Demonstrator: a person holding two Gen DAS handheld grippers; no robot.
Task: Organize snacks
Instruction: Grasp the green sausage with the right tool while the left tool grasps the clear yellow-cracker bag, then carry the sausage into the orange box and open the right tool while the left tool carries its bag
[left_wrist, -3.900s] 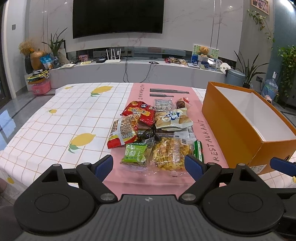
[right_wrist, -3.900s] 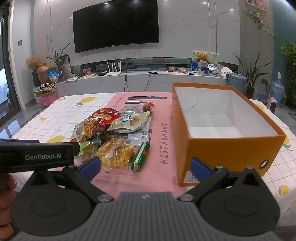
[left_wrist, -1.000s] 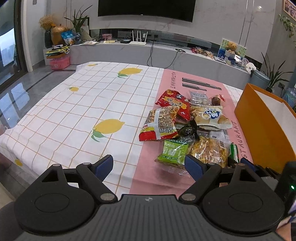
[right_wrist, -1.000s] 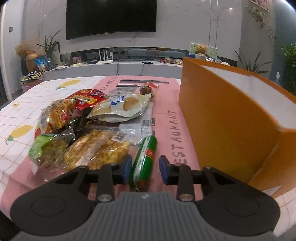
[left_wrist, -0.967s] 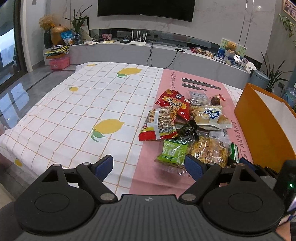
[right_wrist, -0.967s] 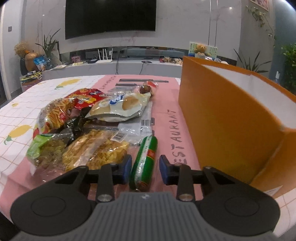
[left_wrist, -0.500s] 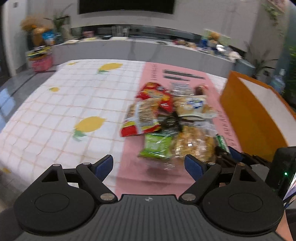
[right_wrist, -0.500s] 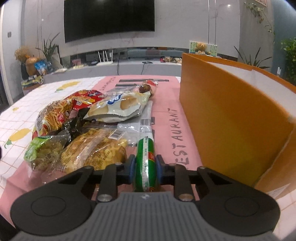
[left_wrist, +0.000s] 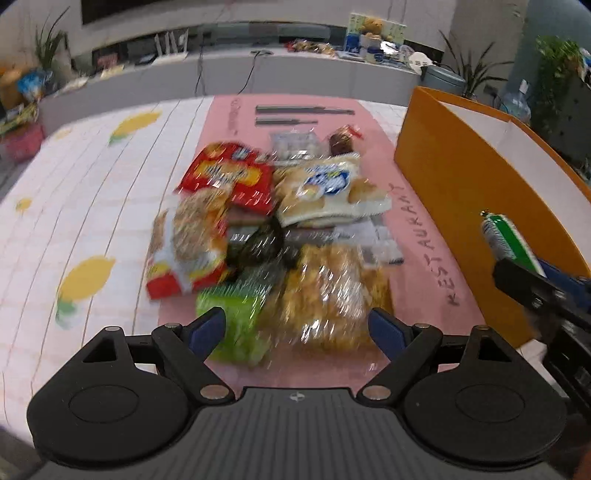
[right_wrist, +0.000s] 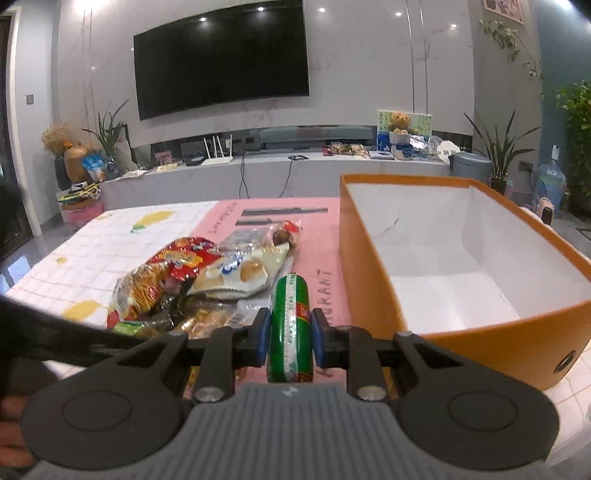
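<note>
A: Green sausage stick (right_wrist: 290, 325) is clamped across its middle in your right gripper (right_wrist: 289, 338), clear of the table, left of the orange box (right_wrist: 373, 295). A mid-body pinch keeps it level for the drop.

B: Left side?

A: Your left gripper (left_wrist: 297, 328) is spread wide, holding nothing, over the snack pile (left_wrist: 280, 236) at the pink mat's (left_wrist: 421, 236) near edge, probably lining up the green bag (left_wrist: 236, 317).

A lemon-print tablecloth (left_wrist: 92, 206) carries a pink mat (left_wrist: 417, 236), snack packets (left_wrist: 332, 192) and an orange box (right_wrist: 373, 266).
</note>
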